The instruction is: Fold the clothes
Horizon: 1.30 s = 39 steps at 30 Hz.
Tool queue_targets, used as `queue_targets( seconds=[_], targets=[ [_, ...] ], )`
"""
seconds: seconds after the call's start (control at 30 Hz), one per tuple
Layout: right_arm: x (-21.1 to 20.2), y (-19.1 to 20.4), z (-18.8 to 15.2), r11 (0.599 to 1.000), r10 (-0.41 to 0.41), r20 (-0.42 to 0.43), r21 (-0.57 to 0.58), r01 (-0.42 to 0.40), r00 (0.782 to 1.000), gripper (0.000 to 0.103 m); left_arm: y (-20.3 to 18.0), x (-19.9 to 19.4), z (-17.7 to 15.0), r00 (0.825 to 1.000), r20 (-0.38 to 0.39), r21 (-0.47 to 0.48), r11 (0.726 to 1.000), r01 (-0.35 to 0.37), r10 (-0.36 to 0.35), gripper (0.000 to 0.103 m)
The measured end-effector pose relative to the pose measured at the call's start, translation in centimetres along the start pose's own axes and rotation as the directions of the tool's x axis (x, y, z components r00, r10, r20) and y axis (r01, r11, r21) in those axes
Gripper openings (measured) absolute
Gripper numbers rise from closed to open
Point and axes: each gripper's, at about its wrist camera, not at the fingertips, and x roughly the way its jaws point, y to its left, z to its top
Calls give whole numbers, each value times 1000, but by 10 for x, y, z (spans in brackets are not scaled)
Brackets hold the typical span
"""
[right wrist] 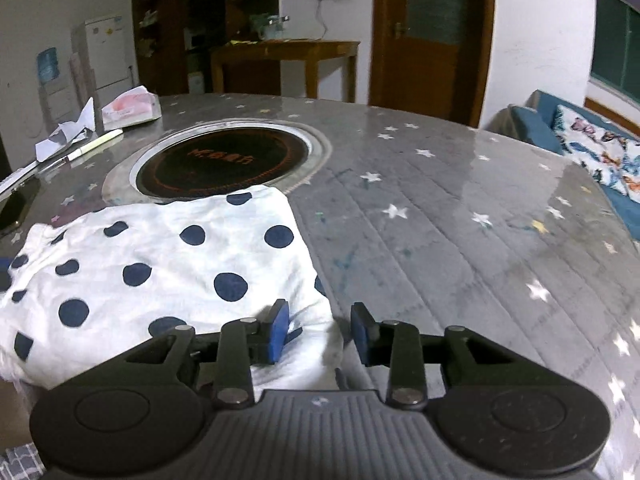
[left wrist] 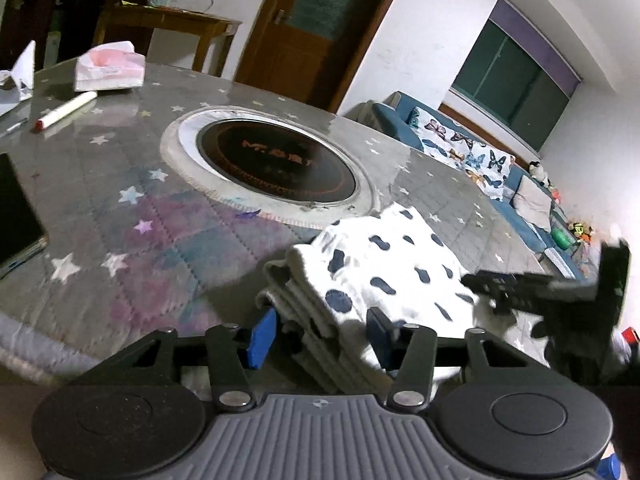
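1. The garment point(right wrist: 160, 272) is white cloth with dark navy dots, folded into a thick, roughly square bundle on the table point(right wrist: 460, 220).
2. It lies at the near edge of the table, just in front of the round black cooktop point(right wrist: 224, 164) set in the table's middle; its far corner reaches the cooktop's pale ring.
3. In the left wrist view the garment point(left wrist: 384, 272) shows its stacked layers along the left side, several folded edges one over another, with the top face smooth and slightly wrinkled.
4. My left gripper point(left wrist: 320, 332) is spread wide, with the blue pads on either side of the bundle's near layered corner; neither pad presses the cloth as far as I can see.
5. My right gripper point(right wrist: 320, 332) is also spread apart: the left pad sits over the garment's near right corner, the right pad over bare table.
6. The right gripper point(left wrist: 520, 292) shows in the left view as a dark blurred shape at the garment's right edge.
7. A pen point(left wrist: 66, 111), a tissue pack point(left wrist: 110, 68) and crumpled paper point(right wrist: 66, 136) lie far across the table.
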Motion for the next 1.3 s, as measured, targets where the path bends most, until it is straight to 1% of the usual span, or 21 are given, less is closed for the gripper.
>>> queue_targets(
  seconds=[0.1,0.27,0.37,0.47,0.53,0.57,0.7,0.77,0.8,0.9,0.97,1.03,1.13,1.17,1.23,1.3],
  targets=[
    [-11,0,-12,999,-25,18,27,24,1000,33,0,13,7,1000,-11,16,1000,8,-8,49],
    [-26,-10,-31,988,-53,46,145,45,998,35,-5,33,22,999,-17,56,998,37,-36,45],
    [-31,-16,-39,977,-78,62,201,64,995,35,-9,53,35,998,-30,66,996,53,-51,43],
    [-31,-17,-40,976,-109,67,199,93,992,35,-17,73,46,997,-41,100,993,62,-58,42],
    [-30,-17,-40,975,-131,69,188,116,989,36,-22,82,50,997,-48,136,989,60,-54,43],
    [-30,-17,-39,976,-137,71,181,122,988,36,-23,85,51,998,-53,139,989,54,-47,43],
    [-42,-9,-30,985,-126,95,133,113,987,36,-17,75,50,998,-41,115,991,62,-57,46],
    [-48,-6,-25,988,-120,107,109,109,987,36,-13,66,50,998,-25,92,994,58,-56,50],
    [-51,-2,-22,991,-109,114,92,99,987,36,-11,62,49,999,-18,79,996,52,-51,52],
    [-59,20,-12,1000,1,141,7,-2,990,36,-8,52,47,999,-1,56,997,54,-54,53],
    [-58,38,-5,997,72,144,-49,-65,987,36,-9,51,46,999,-3,54,997,54,-54,53],
    [-56,57,0,987,134,142,-103,-120,981,35,-11,52,44,999,-14,61,997,42,-41,53],
    [-53,84,9,962,227,133,-183,-201,965,33,-9,54,39,999,-30,64,997,32,-31,51],
    [-51,93,11,953,252,127,-205,-223,959,29,-8,55,37,999,-34,60,998,29,-27,51],
    [-42,104,12,942,274,103,-231,-245,956,25,-6,55,36,999,-37,54,998,26,-24,52],
    [-33,110,9,937,277,76,-244,-251,958,23,-4,55,34,999,-39,50,998,24,-22,54]
  ],
)
